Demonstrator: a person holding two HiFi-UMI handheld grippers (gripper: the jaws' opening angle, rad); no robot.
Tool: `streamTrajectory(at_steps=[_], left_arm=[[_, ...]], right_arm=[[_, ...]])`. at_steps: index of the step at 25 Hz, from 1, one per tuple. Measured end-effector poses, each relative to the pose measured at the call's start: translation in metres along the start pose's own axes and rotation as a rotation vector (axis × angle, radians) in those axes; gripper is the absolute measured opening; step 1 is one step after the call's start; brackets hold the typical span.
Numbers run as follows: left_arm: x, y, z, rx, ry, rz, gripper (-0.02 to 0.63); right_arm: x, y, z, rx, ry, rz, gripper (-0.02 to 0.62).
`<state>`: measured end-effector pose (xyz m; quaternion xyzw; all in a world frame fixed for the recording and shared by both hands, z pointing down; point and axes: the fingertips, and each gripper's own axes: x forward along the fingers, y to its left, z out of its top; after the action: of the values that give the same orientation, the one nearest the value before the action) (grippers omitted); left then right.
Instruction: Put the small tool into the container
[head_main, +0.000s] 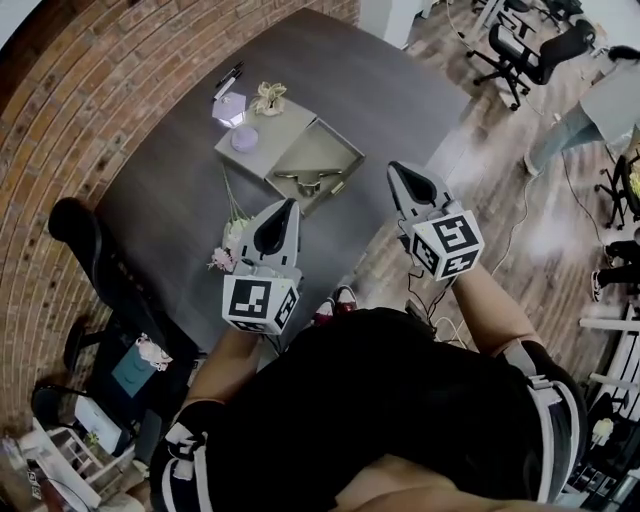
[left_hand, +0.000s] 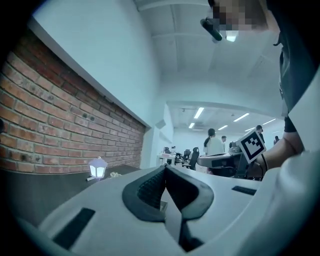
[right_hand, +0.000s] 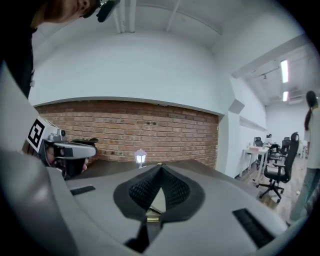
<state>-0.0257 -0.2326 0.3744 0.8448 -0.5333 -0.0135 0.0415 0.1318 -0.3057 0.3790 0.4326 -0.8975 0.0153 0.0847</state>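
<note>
both grippers are held up over the near edge of the dark table (head_main: 170, 190), well apart from the container. left gripper (head_main: 291, 204): jaws closed, the pads meet at the tips, nothing between them. right gripper (head_main: 396, 166): jaws closed too, tips together, nothing held. it sits off the table's right edge, over the wood floor (head_main: 500, 200).

the container (head_main: 341, 137) is an open box near the middle of the table. its tray half faces the grippers, and its flat half lies beside that on the far left. the small tool (head_main: 310, 180), a curved metal piece, lies inside the tray. it looks loose on the tray bottom, but it's too small to tell for sure.

on the flat half sit a small lit lantern (head_main: 230, 108), a round purple piece (head_main: 244, 138) and a pale bow (head_main: 268, 97). a sprig of pink and white flowers (head_main: 230, 245) lies on the table just beside the left gripper. a black chair (head_main: 85, 235) stands at the table's left side, against the brick wall (head_main: 90, 90). the person's black top fills the bottom of the head view.
</note>
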Motion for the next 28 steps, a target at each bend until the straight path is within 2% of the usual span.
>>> streamTrajectory(at_steps=[4, 11, 16, 22, 28], left_arm=[[0.002, -0.014, 0.009, 0.024, -0.002, -0.021, 0.009], [-0.008, -0.014, 0.017, 0.048, 0.006, 0.009, 0.009], [-0.011, -0.014, 0.017, 0.049, 0.04, 0.033, 0.009], [-0.013, -0.022, 0.022, 0.07, 0.044, 0.017, 0.009], [-0.013, -0.027, 0.018, 0.073, 0.054, 0.002, 0.009]], right_arm=[[-0.017, -0.002, 0.009, 0.052, -0.057, -0.026, -0.005], [-0.027, 0.002, 0.019, 0.058, -0.099, -0.027, -0.005], [-0.03, 0.004, 0.023, 0.049, -0.103, -0.017, -0.005], [-0.034, -0.003, 0.015, 0.054, -0.09, -0.044, -0.005], [-0.037, 0.0, 0.009, 0.052, -0.085, -0.029, -0.005]])
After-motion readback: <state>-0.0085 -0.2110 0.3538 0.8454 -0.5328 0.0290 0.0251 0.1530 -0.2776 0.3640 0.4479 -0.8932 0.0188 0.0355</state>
